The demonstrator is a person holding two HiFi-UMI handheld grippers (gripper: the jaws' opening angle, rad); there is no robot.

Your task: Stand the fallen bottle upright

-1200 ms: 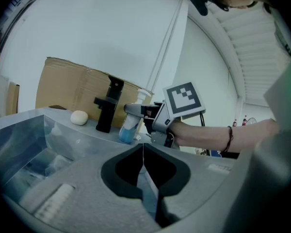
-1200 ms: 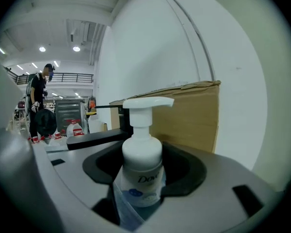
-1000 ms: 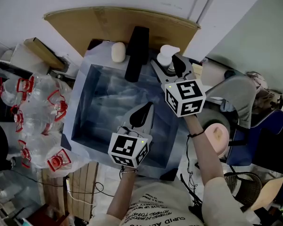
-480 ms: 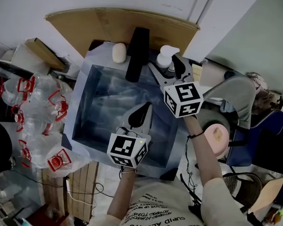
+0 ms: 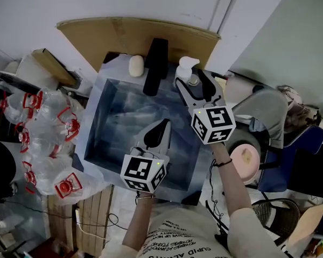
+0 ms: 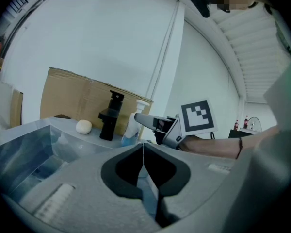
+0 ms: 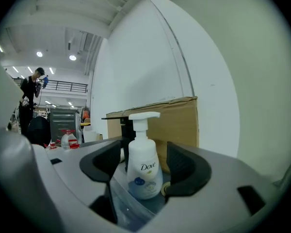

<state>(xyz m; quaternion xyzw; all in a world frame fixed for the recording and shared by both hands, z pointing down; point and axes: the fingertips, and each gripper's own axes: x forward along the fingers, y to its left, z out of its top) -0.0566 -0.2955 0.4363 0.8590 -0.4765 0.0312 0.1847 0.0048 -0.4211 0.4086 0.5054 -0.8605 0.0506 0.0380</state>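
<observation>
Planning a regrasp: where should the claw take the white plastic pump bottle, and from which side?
Grip the white plastic pump bottle on its rounded body, below the thin neck, coming in level from the person's side: it stands upright and the body looks the steadiest hold. The right claw faces it so; its jaws have just been opening, the bottle between them untouched.
</observation>
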